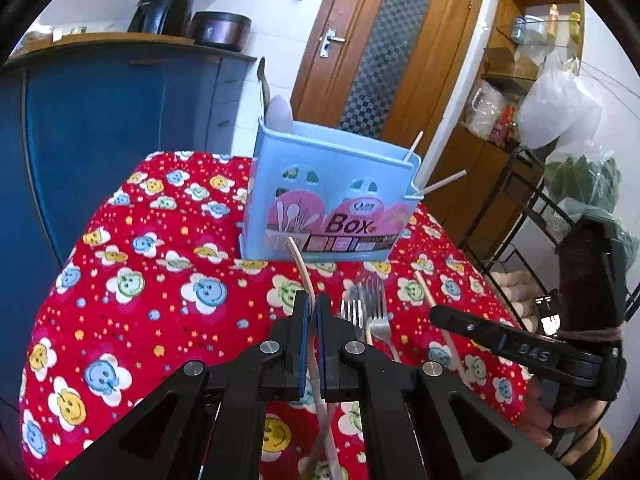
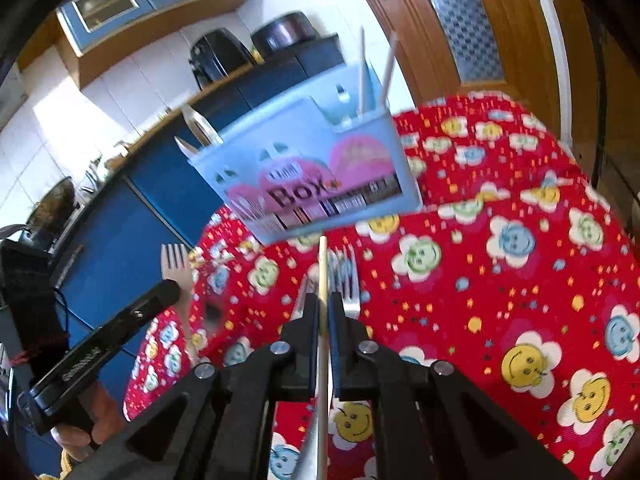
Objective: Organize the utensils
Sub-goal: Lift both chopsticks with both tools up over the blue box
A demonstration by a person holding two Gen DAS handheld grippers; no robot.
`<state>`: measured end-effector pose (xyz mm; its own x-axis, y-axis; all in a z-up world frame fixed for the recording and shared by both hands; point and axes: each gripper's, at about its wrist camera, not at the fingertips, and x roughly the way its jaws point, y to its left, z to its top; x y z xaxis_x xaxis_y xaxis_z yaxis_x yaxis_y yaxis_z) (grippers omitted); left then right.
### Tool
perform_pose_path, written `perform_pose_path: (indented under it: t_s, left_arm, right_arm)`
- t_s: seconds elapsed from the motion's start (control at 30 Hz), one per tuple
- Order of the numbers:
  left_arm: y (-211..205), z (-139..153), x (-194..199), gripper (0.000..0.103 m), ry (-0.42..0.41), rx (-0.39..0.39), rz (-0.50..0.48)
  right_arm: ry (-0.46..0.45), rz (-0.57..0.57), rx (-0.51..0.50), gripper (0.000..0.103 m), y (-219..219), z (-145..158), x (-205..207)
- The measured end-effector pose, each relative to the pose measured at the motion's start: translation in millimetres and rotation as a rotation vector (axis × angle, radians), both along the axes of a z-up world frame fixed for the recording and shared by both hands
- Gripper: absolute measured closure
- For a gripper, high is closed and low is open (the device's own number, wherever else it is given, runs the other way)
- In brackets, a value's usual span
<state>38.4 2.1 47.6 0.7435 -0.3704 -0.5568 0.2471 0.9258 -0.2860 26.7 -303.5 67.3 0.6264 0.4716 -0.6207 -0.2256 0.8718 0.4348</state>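
A light blue utensil box [image 1: 328, 204] stands on the red flowered tablecloth [image 1: 152, 280]; it holds spoons at its left end and two chopsticks [image 1: 440, 182] at its right end. My left gripper [image 1: 313, 300] is shut on a cream plastic fork [image 1: 302, 270], seen edge on here and face on in the right wrist view [image 2: 176, 264]. My right gripper [image 2: 323, 300] is shut on a wooden chopstick [image 2: 322, 264] that points at the box [image 2: 312, 176]. Metal forks [image 1: 370, 308] lie on the cloth just right of my left gripper; they also lie under the chopstick [image 2: 342, 276].
A blue cabinet [image 1: 112, 136] stands to the left behind the table. A wooden door [image 1: 384, 52] is at the back. A black wire rack [image 1: 532, 216] with bags stands at the right of the table. The right gripper's body [image 1: 520, 348] is close on the right.
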Motion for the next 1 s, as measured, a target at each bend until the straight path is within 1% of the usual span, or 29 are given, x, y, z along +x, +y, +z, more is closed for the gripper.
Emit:
perform_pose_path:
  t_s: [0.37,0.67,0.83,1.0]
  left_arm:
    - [-3,32,-1,0.100,-0.100,0.031,0.008]
    - [-5,59,0,0.100,-0.166,0.033,0.008]
    - [-4,80,3,0.100,-0.217,0.039,0.016]
    - [-4,103,11,0.100,-0.266,0.043,0.028]
  right_arm:
    - [-0.163,-0.023,0.043,0.097,-7,38,-10]
    - [-0.280,-0.051,0.047,0.097,-13,65,-10]
    - [-0.323,-0.050,0.031,0.097,-10,78,-6]
    - [-0.339,-0.051,0.030,0.097,-10,84,0]
